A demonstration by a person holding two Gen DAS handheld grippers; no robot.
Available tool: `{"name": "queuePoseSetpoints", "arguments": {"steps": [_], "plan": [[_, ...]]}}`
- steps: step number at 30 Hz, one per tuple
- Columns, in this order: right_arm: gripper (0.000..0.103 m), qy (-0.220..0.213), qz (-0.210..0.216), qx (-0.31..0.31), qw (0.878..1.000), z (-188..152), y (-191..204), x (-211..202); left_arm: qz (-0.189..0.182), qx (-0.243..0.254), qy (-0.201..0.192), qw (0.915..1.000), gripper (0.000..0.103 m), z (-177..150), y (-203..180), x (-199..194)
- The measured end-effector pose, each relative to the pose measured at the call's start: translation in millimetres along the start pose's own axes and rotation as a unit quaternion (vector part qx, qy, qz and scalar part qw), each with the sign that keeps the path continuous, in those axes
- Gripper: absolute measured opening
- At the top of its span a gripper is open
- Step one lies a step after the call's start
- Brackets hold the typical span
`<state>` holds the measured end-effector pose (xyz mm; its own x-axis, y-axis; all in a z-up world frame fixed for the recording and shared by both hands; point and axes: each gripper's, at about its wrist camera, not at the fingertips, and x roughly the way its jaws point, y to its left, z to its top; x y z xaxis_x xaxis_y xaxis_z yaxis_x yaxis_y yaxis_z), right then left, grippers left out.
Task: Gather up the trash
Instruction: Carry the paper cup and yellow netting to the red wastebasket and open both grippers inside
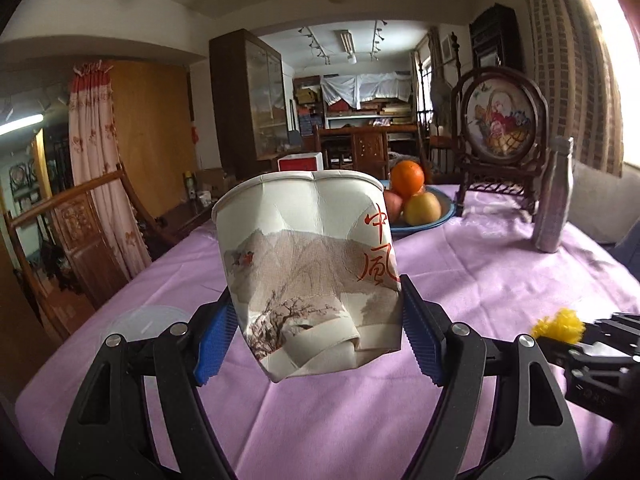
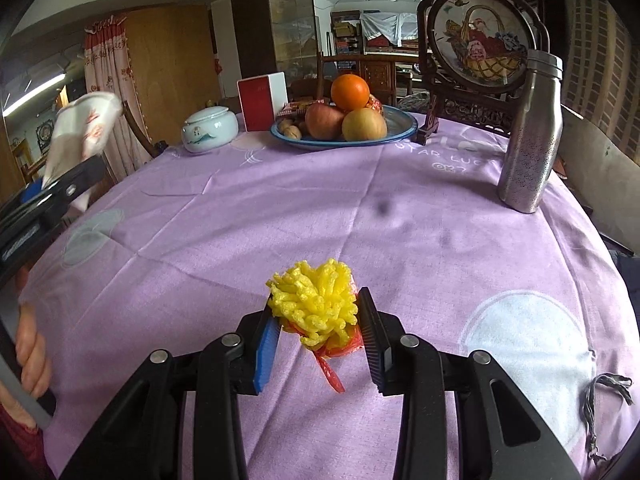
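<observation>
My left hand-held gripper (image 1: 316, 336): clamped on crumpled cup (image 1: 310, 272), held above counter (image 1: 460, 280). Risk: cup already creased, walls soft; could fold further and slide out between my pads.

My right hand-held gripper (image 2: 318, 334): clamped on yellow foam net (image 2: 314, 306) with red wrapper (image 2: 332, 364) dangling below. Risk: wrapper only loosely caught, may drop.

Bystanders: bottle (image 2: 530, 132), fruit plate (image 2: 404, 124), jar (image 2: 208, 128). Risk: my wide swing tips bottle. No bin in view.
</observation>
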<state>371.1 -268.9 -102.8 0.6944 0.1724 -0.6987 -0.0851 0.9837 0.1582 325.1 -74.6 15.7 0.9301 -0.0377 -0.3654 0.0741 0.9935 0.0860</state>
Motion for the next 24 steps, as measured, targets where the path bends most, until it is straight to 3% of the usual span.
{"name": "queuePoseSetpoints", "arguments": {"steps": [10,24], "plan": [[0.038,-0.049,-0.020,0.006,0.999,-5.3,3.4,-30.4,0.006,-0.009,-0.014,0.9998,0.074,-17.1,12.0,-63.5],[0.038,-0.102,0.044,0.069,0.991,-40.8,13.3,-104.8,0.020,-0.024,-0.046,0.9985,0.074,-27.2,39.8,-148.5]]}}
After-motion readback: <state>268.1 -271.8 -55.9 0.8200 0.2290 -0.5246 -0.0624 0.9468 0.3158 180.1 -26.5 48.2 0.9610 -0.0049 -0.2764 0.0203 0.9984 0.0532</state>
